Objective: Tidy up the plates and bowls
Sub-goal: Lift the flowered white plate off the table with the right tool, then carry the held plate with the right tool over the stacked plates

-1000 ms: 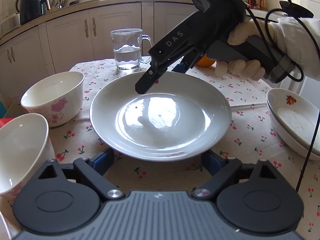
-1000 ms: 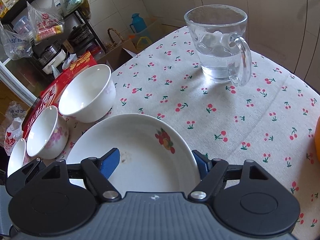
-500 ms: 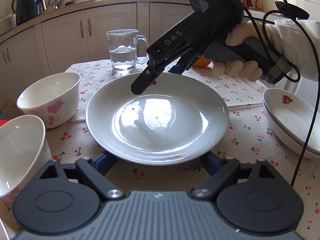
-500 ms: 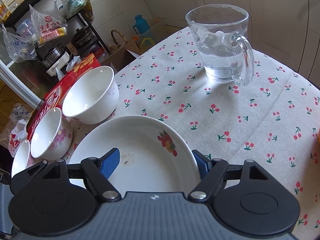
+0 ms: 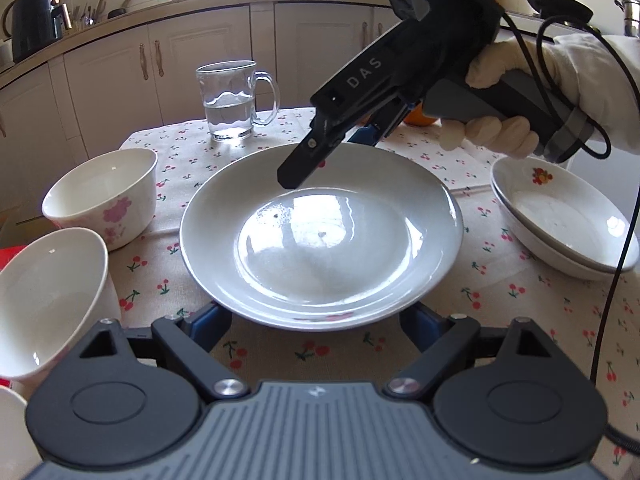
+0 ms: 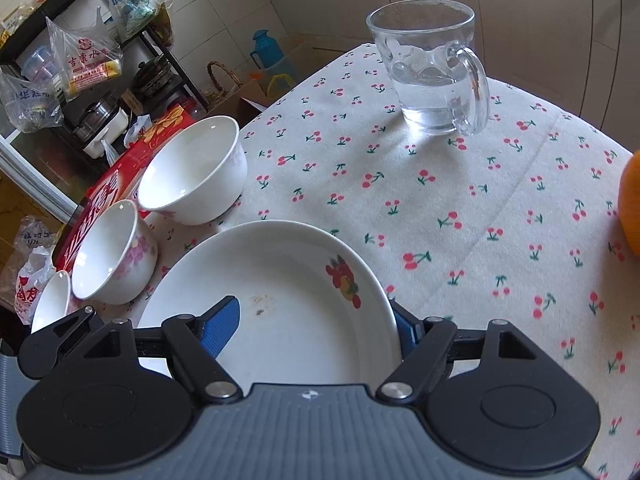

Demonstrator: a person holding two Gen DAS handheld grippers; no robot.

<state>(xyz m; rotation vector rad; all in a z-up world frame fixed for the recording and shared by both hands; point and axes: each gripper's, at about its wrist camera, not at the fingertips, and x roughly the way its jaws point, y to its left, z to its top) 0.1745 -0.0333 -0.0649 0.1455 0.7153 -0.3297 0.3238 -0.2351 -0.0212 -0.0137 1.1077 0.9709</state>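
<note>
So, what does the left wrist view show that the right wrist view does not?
Only the left wrist view shows the gloved hand holding the right gripper, the stacked dishes and the kettle. Only the right wrist view shows the shelf with plastic bags and the red box. Both show the big plate, two bowls, the glass mug and the orange fruit.

Black right claw (image 5: 320, 156) marked "DAS", blue pads, black cable, white glove (image 5: 516, 120).
</note>
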